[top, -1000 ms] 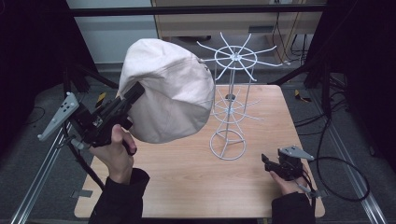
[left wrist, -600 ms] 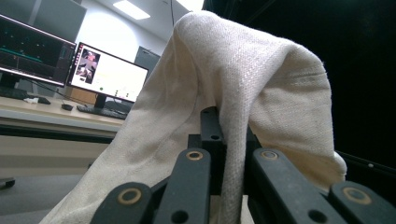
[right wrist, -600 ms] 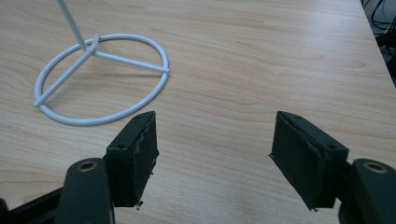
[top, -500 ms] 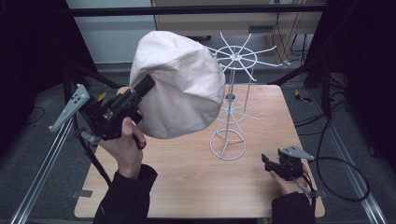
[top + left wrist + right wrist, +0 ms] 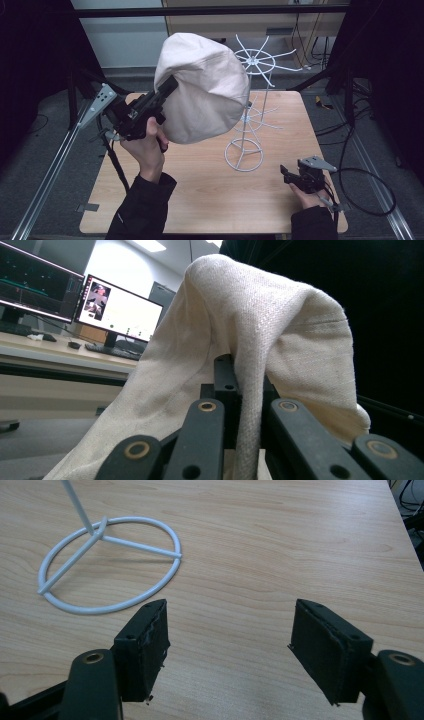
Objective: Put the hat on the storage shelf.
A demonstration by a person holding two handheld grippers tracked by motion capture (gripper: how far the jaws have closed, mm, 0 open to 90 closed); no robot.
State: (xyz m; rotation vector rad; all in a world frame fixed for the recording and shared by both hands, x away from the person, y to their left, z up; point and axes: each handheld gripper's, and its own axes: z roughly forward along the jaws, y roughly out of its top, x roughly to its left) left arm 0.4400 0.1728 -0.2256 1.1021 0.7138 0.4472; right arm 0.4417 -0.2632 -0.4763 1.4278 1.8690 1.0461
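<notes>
A cream cloth hat (image 5: 205, 87) hangs in the air over the table's left half, its crown beside the top ring of a white wire stand (image 5: 245, 120). My left gripper (image 5: 167, 89) is shut on the hat's brim. In the left gripper view the cloth (image 5: 260, 340) drapes over the closed jaws. My right gripper (image 5: 286, 172) rests low at the table's front right, open and holding nothing. The right gripper view has the open gripper (image 5: 227, 647) just short of the stand's round base (image 5: 107, 562).
The wooden table (image 5: 200, 200) has bare room in front of the stand. Metal frame rails run along both sides. Cables trail on the floor at the right. In the left gripper view, monitors (image 5: 117, 310) stand on a desk.
My left gripper has carried the hat up and to the right, closer to the stand's top. The right gripper has stayed still.
</notes>
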